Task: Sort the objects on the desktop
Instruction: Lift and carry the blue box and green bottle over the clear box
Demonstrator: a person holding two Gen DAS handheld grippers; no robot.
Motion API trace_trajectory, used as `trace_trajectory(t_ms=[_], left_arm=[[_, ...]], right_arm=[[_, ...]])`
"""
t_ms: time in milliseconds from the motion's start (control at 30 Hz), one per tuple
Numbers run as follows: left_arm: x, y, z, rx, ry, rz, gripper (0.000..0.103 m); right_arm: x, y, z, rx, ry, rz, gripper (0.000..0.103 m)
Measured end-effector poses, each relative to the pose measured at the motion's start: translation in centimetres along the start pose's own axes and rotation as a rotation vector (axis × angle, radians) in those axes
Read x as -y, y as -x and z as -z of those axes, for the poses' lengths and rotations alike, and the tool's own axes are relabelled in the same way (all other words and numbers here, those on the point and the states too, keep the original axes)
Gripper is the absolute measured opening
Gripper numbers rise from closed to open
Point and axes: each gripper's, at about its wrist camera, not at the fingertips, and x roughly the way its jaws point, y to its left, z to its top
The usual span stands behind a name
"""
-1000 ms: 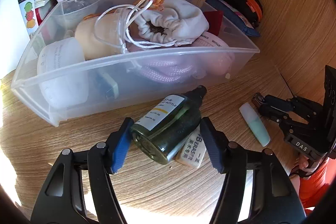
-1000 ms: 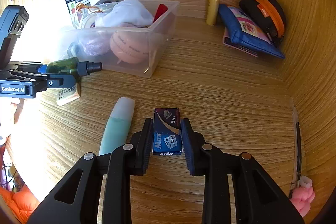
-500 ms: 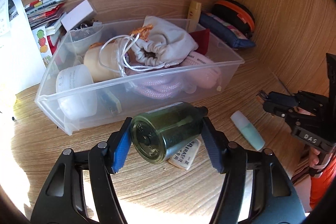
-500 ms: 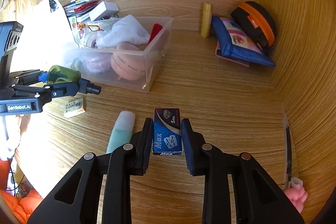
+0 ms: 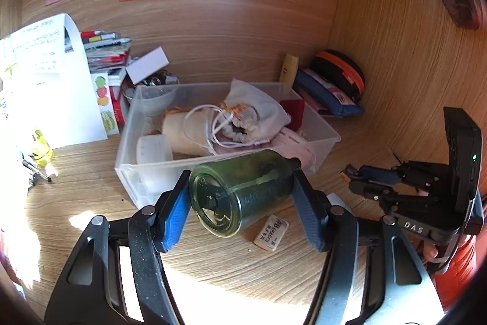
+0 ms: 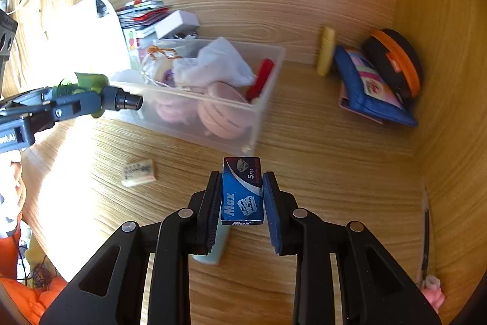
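My left gripper is shut on a dark green glass bottle, held lying sideways in the air in front of the clear plastic bin. The bottle also shows in the right wrist view with its black cap pointing at the bin. My right gripper is shut on a blue "Max" razor blade box, lifted above the desk. The bin holds a white drawstring pouch, pink round items and a red item.
An eraser and a pale green tube lie on the wooden desk. A yellow stick, a blue pouch and a black-orange case lean in the back right corner. Papers and booklets stand at the back left.
Both grippers have risen with their loads. The bottle has come up off the eraser to bin-rim height. The razor box has lifted away from the desk and the green tube.
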Motion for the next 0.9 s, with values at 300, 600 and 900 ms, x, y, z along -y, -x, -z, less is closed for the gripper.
trace_trajectory(t_ms=[300, 600, 900], left_arm=[[-3.9, 2.1, -1.3, 0.063, 0.065, -0.060, 0.063], [-6.6, 2.2, -3.1, 0.086, 0.092, -0.090, 0.061], [-7.4, -0.4, -4.9, 0.060, 0.077, -0.095, 0.050]], right_arm=[[-2.1, -1.3, -2.2, 0.008, 0.049, -0.088, 0.025], [-3.2, -0.5, -5.6, 0.073, 0.078, -0.156, 0.025], [-3.3, -1.8, -8.3, 0.094, 0.078, -0.168, 0.025]])
